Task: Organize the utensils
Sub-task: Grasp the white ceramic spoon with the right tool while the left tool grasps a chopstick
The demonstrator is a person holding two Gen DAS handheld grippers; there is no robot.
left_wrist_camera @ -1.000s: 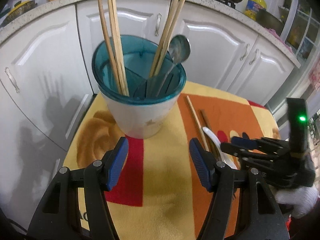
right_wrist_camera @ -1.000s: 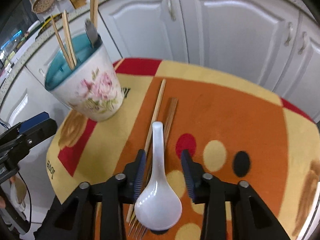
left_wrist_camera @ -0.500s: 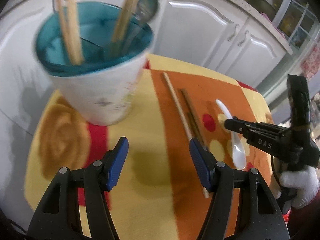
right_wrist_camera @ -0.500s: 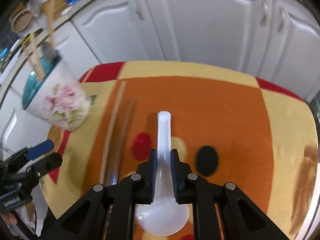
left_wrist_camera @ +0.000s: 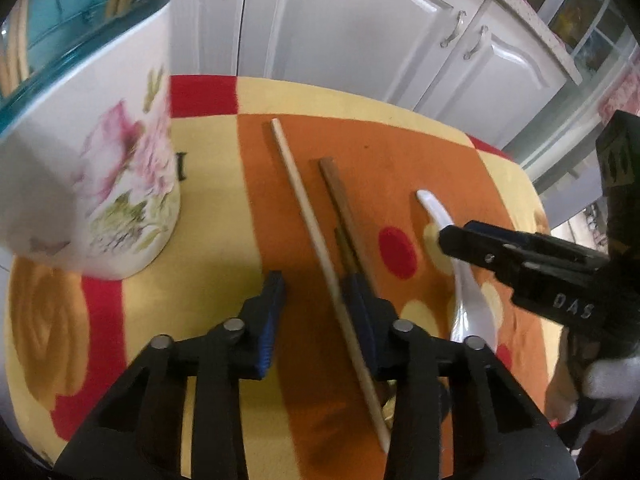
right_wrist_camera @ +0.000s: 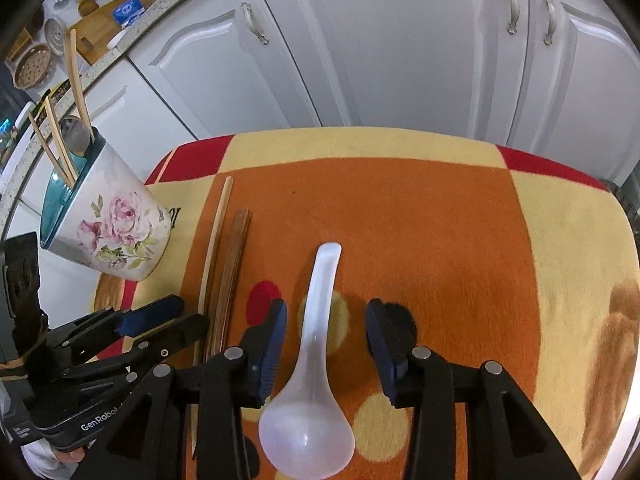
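A white ceramic soup spoon (right_wrist_camera: pixel 316 344) lies on the patterned cloth (right_wrist_camera: pixel 440 220), handle pointing away, between the fingers of my open right gripper (right_wrist_camera: pixel 326 330), which do not touch it. The spoon also shows in the left wrist view (left_wrist_camera: pixel 464 280). A pale chopstick (left_wrist_camera: pixel 316 240) and a dark brown pair (left_wrist_camera: pixel 340 208) lie left of the spoon. My open left gripper (left_wrist_camera: pixel 316 292) straddles the pale chopstick low over the cloth. A floral utensil holder (right_wrist_camera: pixel 108 220) with a teal insert stands at the left, holding chopsticks and a metal spoon (right_wrist_camera: pixel 76 134).
White cabinet doors (right_wrist_camera: pixel 400 52) stand close behind the table. The cloth-covered table ends just beyond the holder on the left and past the red corner (right_wrist_camera: pixel 560 168) on the right. A fork lies partly hidden under the left gripper.
My right gripper was shut on the white spoon half a second ago; its jaws are now open and the spoon rests on the cloth. My left gripper has moved right and down over the chopsticks.
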